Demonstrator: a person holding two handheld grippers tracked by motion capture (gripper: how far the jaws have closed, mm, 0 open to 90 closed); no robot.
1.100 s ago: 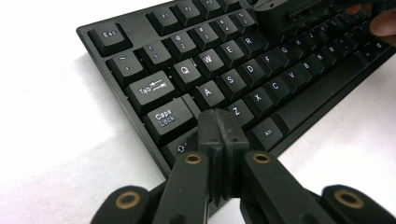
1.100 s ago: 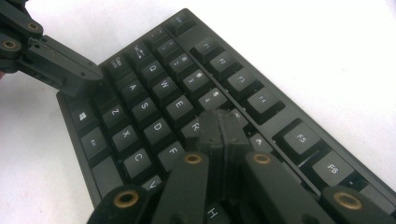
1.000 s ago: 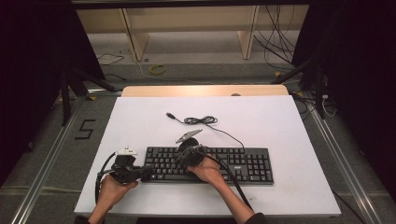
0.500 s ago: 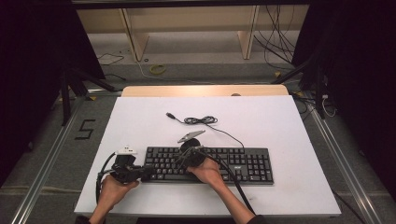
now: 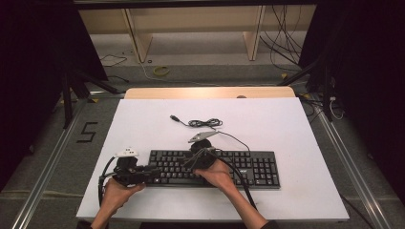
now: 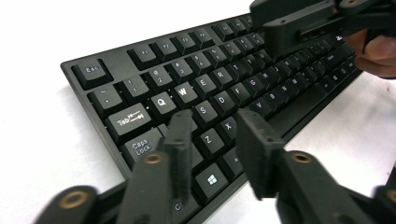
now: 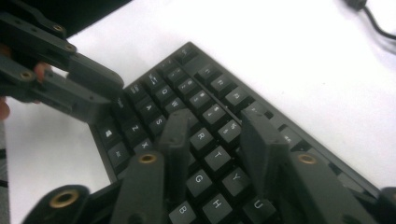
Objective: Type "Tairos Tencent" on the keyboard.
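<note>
A black keyboard (image 5: 212, 168) lies flat on the white worktop (image 5: 286, 124), toward the person's edge of it and a little left of the middle. Everything else is placed from that keyboard.

The left hand-held gripper (image 5: 152, 174) is at the keyboard's left end, low over the corner with the Caps Lock and Windows keys. In the left gripper view its jaws have just been opening and now stand apart, released (image 6: 212, 140), with the Z and X keys showing in the gap; the pads press on nothing. The left hand (image 5: 116, 191) holds it from just in front of the keyboard's left corner.

The right hand-held gripper (image 5: 187, 162) is over the left half of the keyboard, above the letter rows. Its jaws too have just been opening and are spread (image 7: 212, 137), released, with the R, T, G and Y keys beneath them and nothing gripped. The right hand (image 5: 217, 172) rests at the keyboard's front edge near its middle.

Behind the keyboard, its black cable (image 5: 205, 123) lies in a loose bundle on the worktop, the plug end pointing left.
</note>
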